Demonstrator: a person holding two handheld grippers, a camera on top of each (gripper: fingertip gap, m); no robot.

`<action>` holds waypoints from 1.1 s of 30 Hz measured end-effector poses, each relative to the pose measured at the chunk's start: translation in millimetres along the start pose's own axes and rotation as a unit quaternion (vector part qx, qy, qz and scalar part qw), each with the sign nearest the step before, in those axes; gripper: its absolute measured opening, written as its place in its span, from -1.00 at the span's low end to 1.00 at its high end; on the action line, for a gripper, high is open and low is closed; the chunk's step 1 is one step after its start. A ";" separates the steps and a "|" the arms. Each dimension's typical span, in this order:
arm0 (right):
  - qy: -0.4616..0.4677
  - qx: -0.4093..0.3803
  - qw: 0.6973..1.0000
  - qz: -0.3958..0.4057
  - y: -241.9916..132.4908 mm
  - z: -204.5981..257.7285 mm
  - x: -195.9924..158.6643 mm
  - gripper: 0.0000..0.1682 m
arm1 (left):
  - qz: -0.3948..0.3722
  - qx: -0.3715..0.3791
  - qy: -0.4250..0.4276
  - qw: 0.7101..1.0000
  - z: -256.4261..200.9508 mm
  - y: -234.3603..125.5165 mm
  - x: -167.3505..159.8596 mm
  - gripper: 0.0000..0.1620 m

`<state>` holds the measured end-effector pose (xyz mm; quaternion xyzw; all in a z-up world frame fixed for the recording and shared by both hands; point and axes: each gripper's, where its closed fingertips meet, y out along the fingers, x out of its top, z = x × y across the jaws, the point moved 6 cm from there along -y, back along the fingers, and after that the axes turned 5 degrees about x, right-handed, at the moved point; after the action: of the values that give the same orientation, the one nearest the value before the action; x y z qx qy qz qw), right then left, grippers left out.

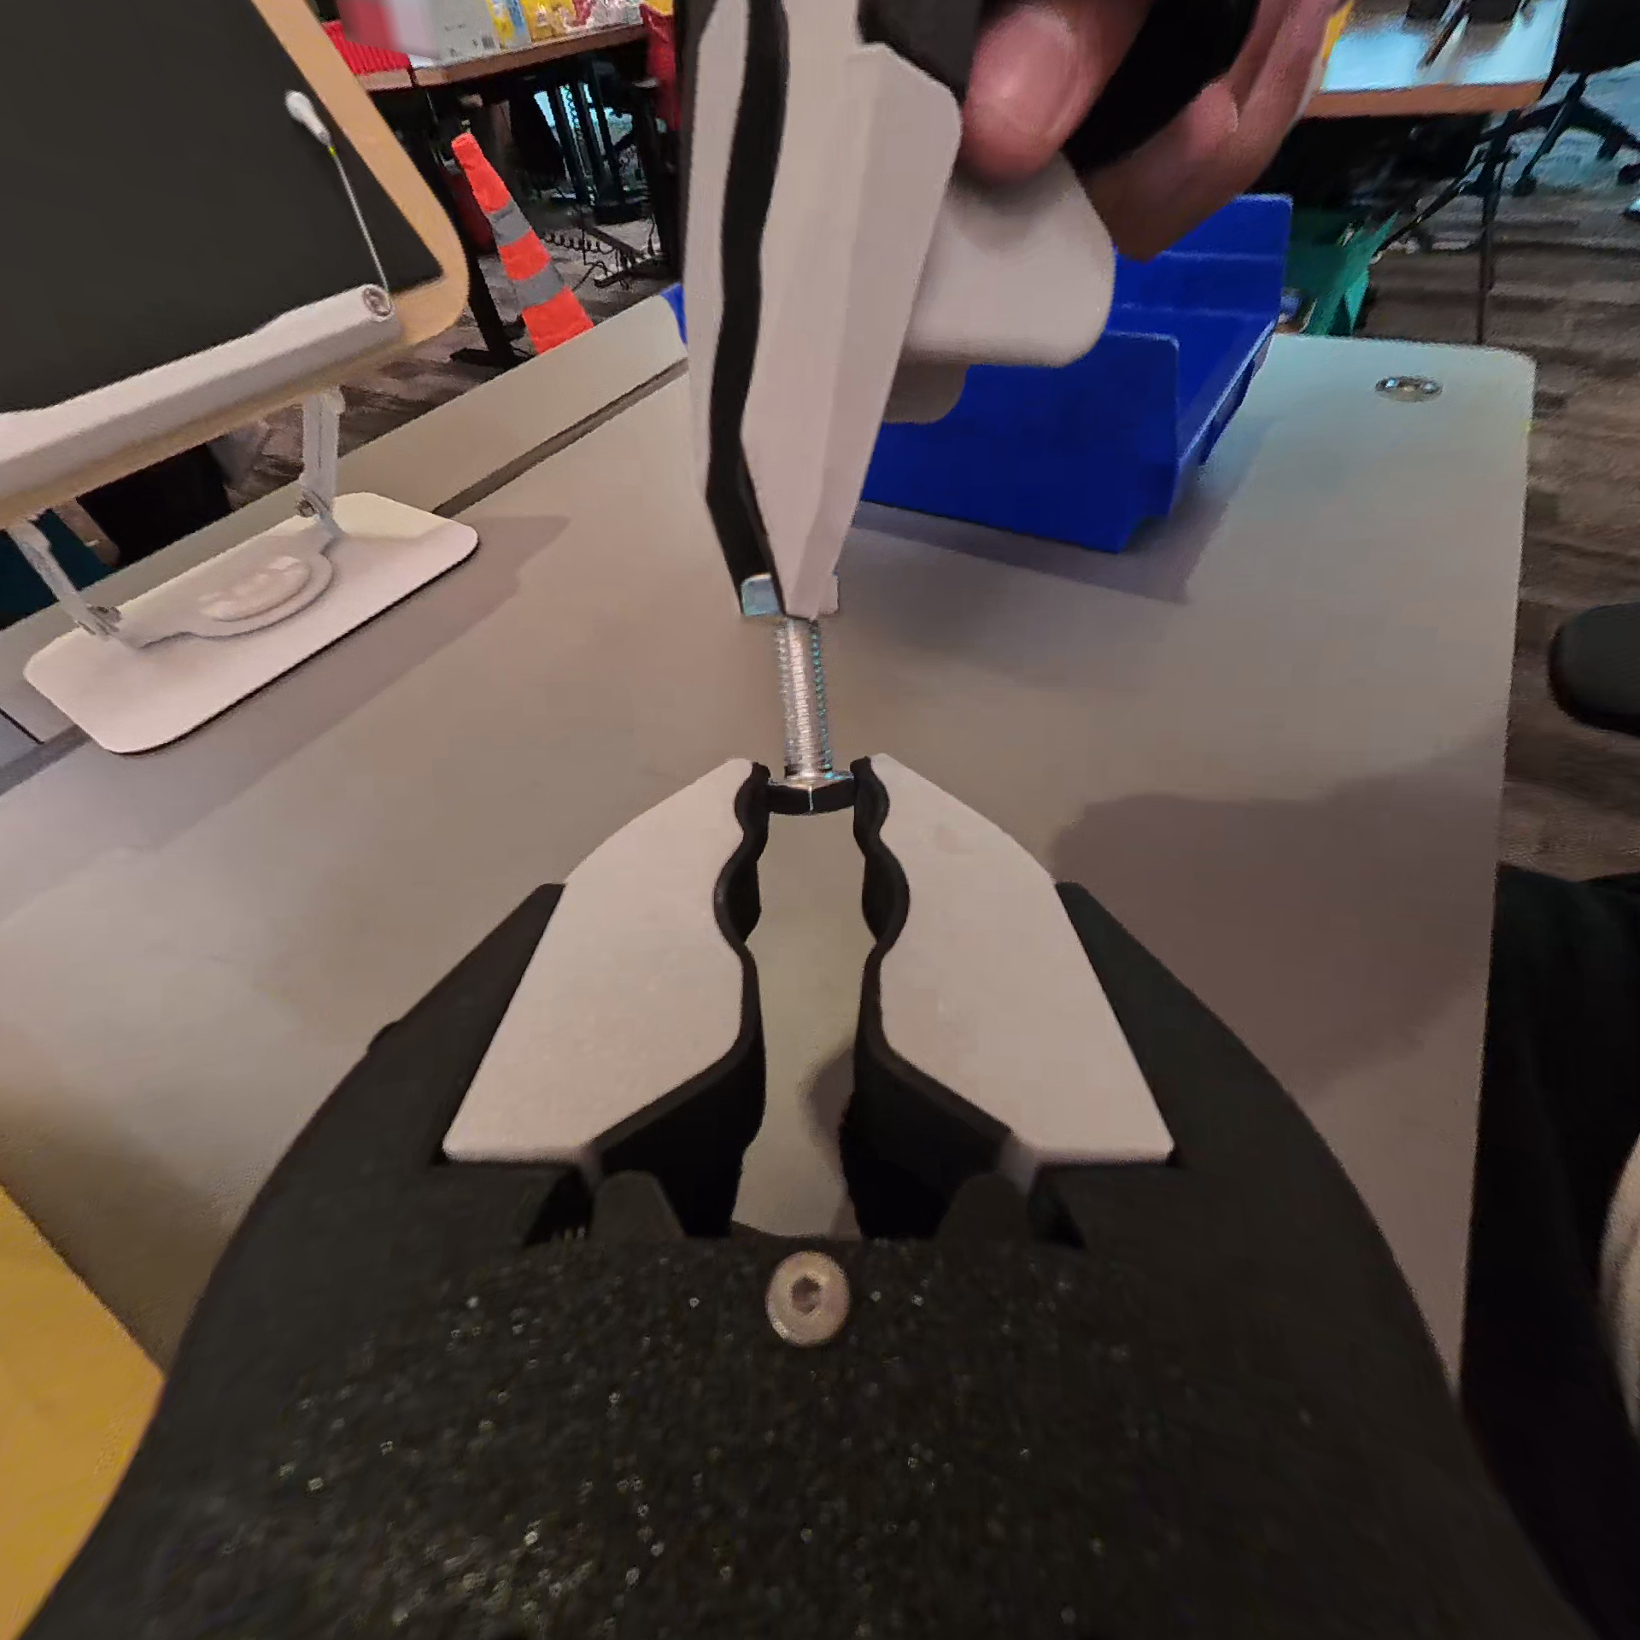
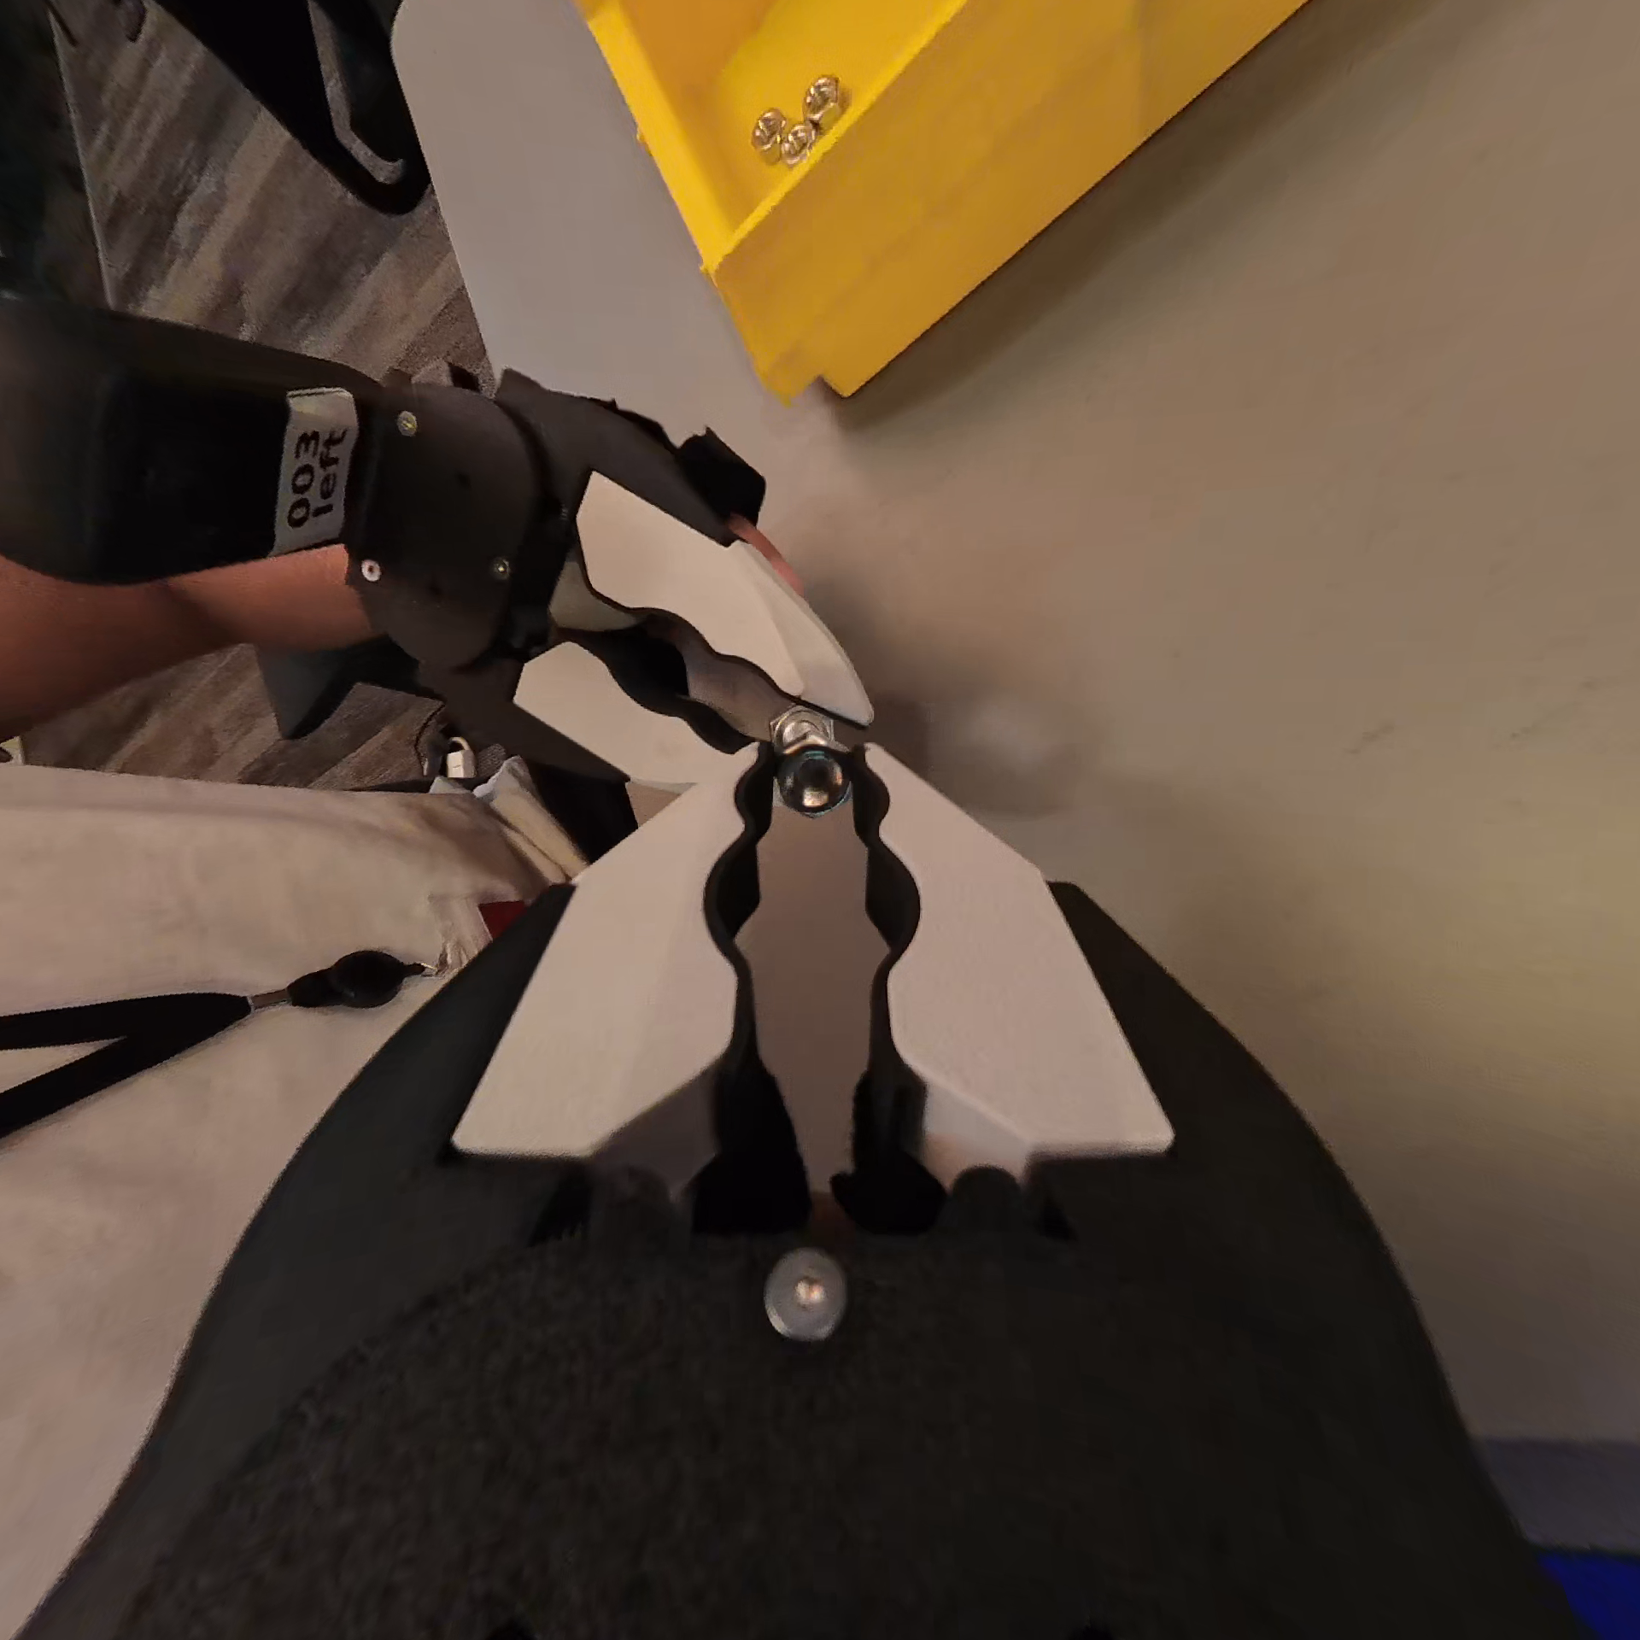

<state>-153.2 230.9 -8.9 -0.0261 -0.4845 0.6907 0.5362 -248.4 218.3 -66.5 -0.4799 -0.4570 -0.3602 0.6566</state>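
Note:
In the left wrist view my left gripper (image 1: pixel 809 781) is shut on a silver hex nut (image 1: pixel 809 796) at its fingertips, a little above the grey table (image 1: pixel 1242 710). A threaded silver bolt (image 1: pixel 803 683) rises from the nut. My right gripper (image 1: pixel 785 599) comes down from above, held by a hand, and is shut on the bolt's hex head. In the right wrist view my right gripper (image 2: pixel 809 772) grips the bolt head (image 2: pixel 809 781) seen end-on. The left gripper (image 2: pixel 812 719) comes in from the left with the nut (image 2: pixel 799 729) right behind the head.
A blue bin (image 1: pixel 1109 426) stands at the table's far side. A yellow bin (image 2: pixel 887 222) holds three brass-coloured nuts (image 2: pixel 799 115). A tablet on a white stand (image 1: pixel 248 621) is at the left. An orange cone (image 1: pixel 524 257) stands on the floor beyond. My two grippers' fingertips are within a few centimetres of each other.

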 end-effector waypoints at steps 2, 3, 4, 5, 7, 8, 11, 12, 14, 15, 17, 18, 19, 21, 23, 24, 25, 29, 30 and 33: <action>-0.013 -0.003 1.000 -0.012 -2.8 1.8 3.3 -0.76 | -0.007 -0.004 -0.011 1.000 1.9 -1.5 2.0 -0.77; -0.017 0.000 1.000 -0.025 -5.1 2.9 5.8 -0.73 | -0.010 -0.007 -0.017 1.000 2.8 -2.5 2.3 -0.77; -0.024 0.003 0.999 -0.034 -8.1 3.8 7.8 -0.69 | -0.016 -0.010 -0.024 1.000 3.5 -3.7 2.4 -0.77; -0.034 0.001 0.998 -0.044 -12.2 3.8 9.8 -0.64 | -0.023 -0.017 -0.032 0.999 4.1 -5.3 3.0 -0.77; -0.068 0.003 0.994 -0.081 -23.9 5.7 14.6 -0.53 | -0.041 -0.033 -0.052 0.997 5.1 -9.1 6.0 -0.77; -0.086 0.006 0.990 -0.109 -29.8 7.3 16.1 -0.44 | -0.055 -0.047 -0.066 0.995 5.0 -11.6 8.5 -0.77; -0.140 0.067 0.965 -0.211 -29.0 21.4 7.6 -0.26 | -0.106 -0.110 -0.127 0.980 3.9 -20.5 18.0 -0.77; -0.151 0.079 0.956 -0.240 -22.3 22.9 1.1 -0.20 | -0.118 -0.133 -0.148 0.973 3.4 -22.9 20.4 -0.78; -0.160 0.114 0.937 -0.291 -7.7 26.6 -9.6 -0.13 | -0.136 -0.173 -0.175 0.960 1.3 -25.9 23.4 -0.78; -0.160 0.135 0.923 -0.324 -2.8 30.1 -11.9 -0.10 | -0.140 -0.191 -0.182 0.954 -0.6 -26.6 24.3 -0.78; -0.158 0.174 0.894 -0.382 2.4 39.1 -13.8 -0.07 | -0.147 -0.215 -0.194 0.946 -4.3 -27.0 26.4 -0.78; -0.160 0.186 0.887 -0.392 6.1 42.8 -14.9 -0.07 | -0.150 -0.224 -0.200 0.942 -5.9 -26.9 27.4 -0.77; -0.165 0.189 0.883 -0.398 9.8 45.2 -16.1 -0.07 | -0.153 -0.228 -0.204 0.940 -6.6 -26.7 28.3 -0.77; -0.177 0.195 0.867 -0.423 9.3 51.4 -18.3 -0.07 | -0.154 -0.233 -0.211 0.937 -7.2 -25.7 28.3 -0.77; -0.174 0.189 0.859 -0.442 7.5 51.9 -19.9 -0.08 | -0.154 -0.235 -0.216 0.935 -6.3 -24.9 27.8 -0.77; -0.174 0.192 0.861 -0.437 8.7 52.3 -21.9 -0.08 | -0.155 -0.234 -0.218 0.935 -5.6 -24.7 27.9 -0.77; -0.171 0.194 0.863 -0.435 10.0 52.7 -24.0 -0.08 | -0.157 -0.233 -0.219 0.934 -4.7 -24.6 28.0 -0.77; -0.168 0.184 0.860 -0.446 7.4 52.3 -35.2 -0.06 | -0.158 -0.223 -0.227 0.935 2.3 -25.0 27.0 -0.77; -0.166 0.180 0.855 -0.457 3.7 51.4 -37.6 -0.07 | -0.159 -0.220 -0.230 0.934 4.5 -25.4 26.6 -0.77; -0.161 0.161 0.851 -0.473 -0.9 45.4 -39.7 -0.07 | -0.157 -0.218 -0.228 0.936 4.7 -25.5 26.2 -0.77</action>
<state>-161.0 171.3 -3.4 0.4044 -0.3996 0.4171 0.7091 -264.4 214.8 -33.4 -0.6026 -0.5739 -0.4307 0.3493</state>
